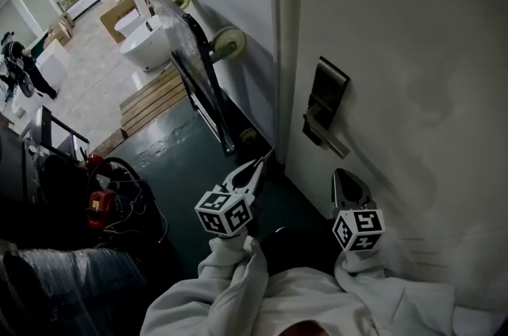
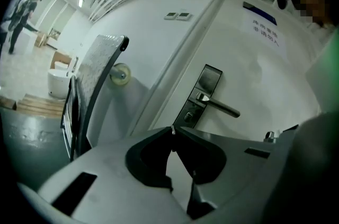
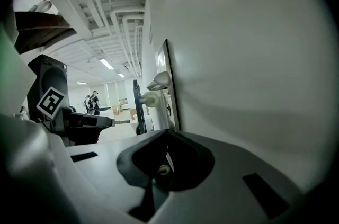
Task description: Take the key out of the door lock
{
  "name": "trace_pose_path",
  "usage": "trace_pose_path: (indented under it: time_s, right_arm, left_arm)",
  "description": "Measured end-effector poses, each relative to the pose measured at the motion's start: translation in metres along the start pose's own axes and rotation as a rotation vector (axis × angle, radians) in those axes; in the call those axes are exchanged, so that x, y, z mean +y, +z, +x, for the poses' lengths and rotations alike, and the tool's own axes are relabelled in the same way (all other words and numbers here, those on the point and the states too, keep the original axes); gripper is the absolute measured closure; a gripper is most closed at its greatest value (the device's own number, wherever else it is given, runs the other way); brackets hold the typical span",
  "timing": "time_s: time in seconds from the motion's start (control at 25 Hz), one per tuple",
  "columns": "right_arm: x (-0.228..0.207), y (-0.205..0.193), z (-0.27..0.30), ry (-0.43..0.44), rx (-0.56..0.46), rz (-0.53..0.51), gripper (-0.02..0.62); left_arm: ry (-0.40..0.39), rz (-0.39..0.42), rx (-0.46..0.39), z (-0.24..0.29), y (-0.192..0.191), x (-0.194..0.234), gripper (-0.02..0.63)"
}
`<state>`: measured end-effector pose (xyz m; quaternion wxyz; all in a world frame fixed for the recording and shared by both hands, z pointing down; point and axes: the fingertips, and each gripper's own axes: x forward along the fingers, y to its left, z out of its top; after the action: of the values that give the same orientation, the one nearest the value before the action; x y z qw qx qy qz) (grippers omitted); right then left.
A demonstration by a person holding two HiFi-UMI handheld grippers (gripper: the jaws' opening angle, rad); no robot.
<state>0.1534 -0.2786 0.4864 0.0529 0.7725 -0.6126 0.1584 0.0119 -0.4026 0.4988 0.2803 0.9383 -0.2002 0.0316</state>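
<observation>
White sleeves (image 1: 238, 279) sit at the bottom of the head view, 1 tool per hand, each w/ a marker cube. L tool (image 1: 260, 163) is closed, its tips pinching a thin silver sliver that reads as the key (image 2: 172, 131). The key is out of the lock (image 2: 197, 104), held in the air just off the door's latch edge, lower than the handle (image 1: 325, 134). R tool (image 1: 347, 177) is closed too, nothing btwn its jaws. It points at the door (image 1: 413, 48) face below the handle and close to it; can't tell if it touches.

The lock is a dark upright plate near the latch edge, approx mid-height. Its lever handle points away from that edge. The keyhole (image 2: 188, 117) is a small round cylinder at the plate's lower end, well apart from the key. Higher up the door face is a notice w/ blue print (image 2: 265, 32), too small to read.

Past the latch edge is dark green floor (image 1: 182, 160). A black-framed cart (image 1: 198, 64) stands tipped up against the wall, 2 pale wheels (image 1: 226, 40) facing out. A red item w/ cables (image 1: 99, 207) lies toward the floor's left side. Beyond the cart are a wood pallet (image 1: 151, 100), then a white tub (image 1: 147, 48). Farthest off, on a pale floor, a person (image 1: 20, 64) in dark clothes.
</observation>
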Motion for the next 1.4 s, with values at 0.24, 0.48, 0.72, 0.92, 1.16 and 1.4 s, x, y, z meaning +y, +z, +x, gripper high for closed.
trace_pose_path:
  time_s: [0.24,0.48,0.72,0.92,1.16,1.4]
  right_arm:
    - [0.010,0.002,0.007,0.051,-0.012,-0.003,0.543]
    - [0.016,0.005,0.015,0.096,-0.014,-0.016,0.545]
    - [0.024,0.004,0.024,0.136,-0.004,-0.030,0.545]
    - [0.025,0.003,0.031,0.148,0.006,-0.038,0.545]
    - [0.027,0.003,0.037,0.158,0.014,-0.044,0.545]
    - [0.025,0.004,0.036,0.150,0.016,-0.047,0.545]
  left_arm:
    - [0.055,0.196,-0.023,-0.013,0.007,-0.003,0.580]
    - [0.073,0.287,-0.049,-0.019,0.007,-0.007,0.580]
    - [0.078,0.283,-0.057,-0.021,0.004,-0.009,0.580]
    - [0.097,0.276,-0.052,-0.020,0.000,-0.003,0.579]
    - [0.111,0.265,-0.047,-0.018,-0.001,0.002,0.580]
    - [0.104,0.254,-0.047,-0.014,-0.001,0.001,0.580]
